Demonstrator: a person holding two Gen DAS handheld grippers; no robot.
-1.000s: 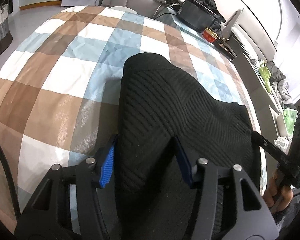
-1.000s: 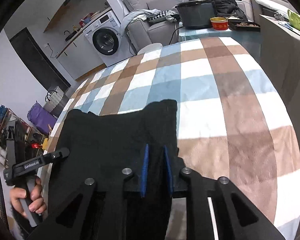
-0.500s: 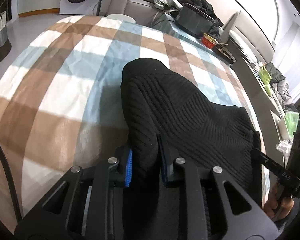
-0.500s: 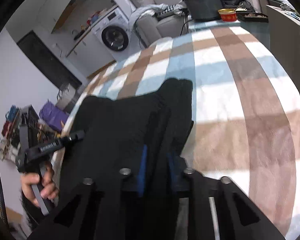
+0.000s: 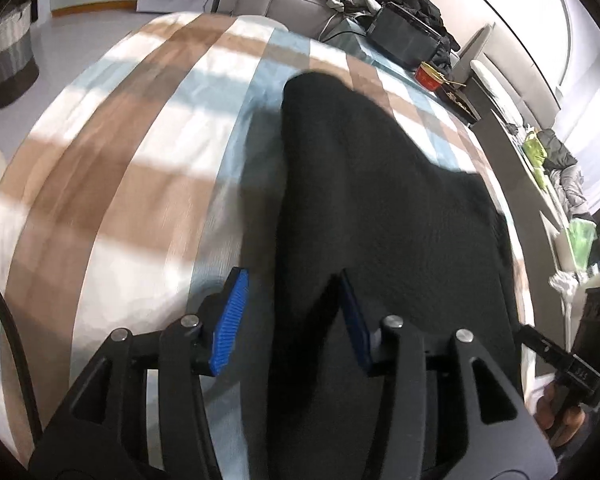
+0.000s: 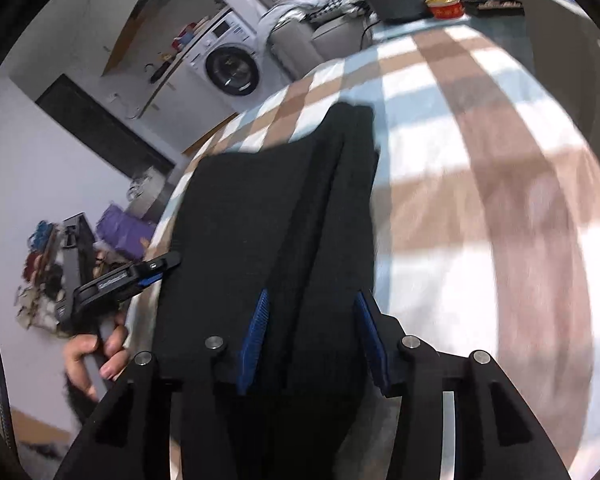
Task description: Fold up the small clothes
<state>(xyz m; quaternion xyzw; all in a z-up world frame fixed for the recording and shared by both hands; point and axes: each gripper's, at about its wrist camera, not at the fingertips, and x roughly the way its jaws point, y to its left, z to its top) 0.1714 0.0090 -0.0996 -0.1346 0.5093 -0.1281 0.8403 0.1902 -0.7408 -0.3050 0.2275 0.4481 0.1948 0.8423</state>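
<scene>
A black knitted garment (image 5: 380, 208) lies on the checked brown, blue and white cloth (image 5: 112, 184). It also shows in the right wrist view (image 6: 268, 216), with a folded strip along its right edge. My left gripper (image 5: 292, 304) is open, its blue pads (image 5: 230, 320) straddling the garment's near left edge. My right gripper (image 6: 312, 332) is open, its blue pads (image 6: 254, 332) either side of the garment's near right edge. Each gripper shows at the edge of the other's view: the right (image 5: 572, 364) and the left (image 6: 120, 280).
A black box (image 5: 404, 36) and a red bowl (image 5: 430, 74) stand beyond the table's far end. A washing machine (image 6: 230, 68) and grey sofa (image 6: 300, 40) are further back. A counter (image 5: 540, 184) runs along the right side. A basket (image 5: 8, 56) stands on the floor at left.
Both grippers, shut on the garment's near edge half a second ago, have opened and let it go. The garment now lies further forward on the cloth. Both views are motion blurred.
</scene>
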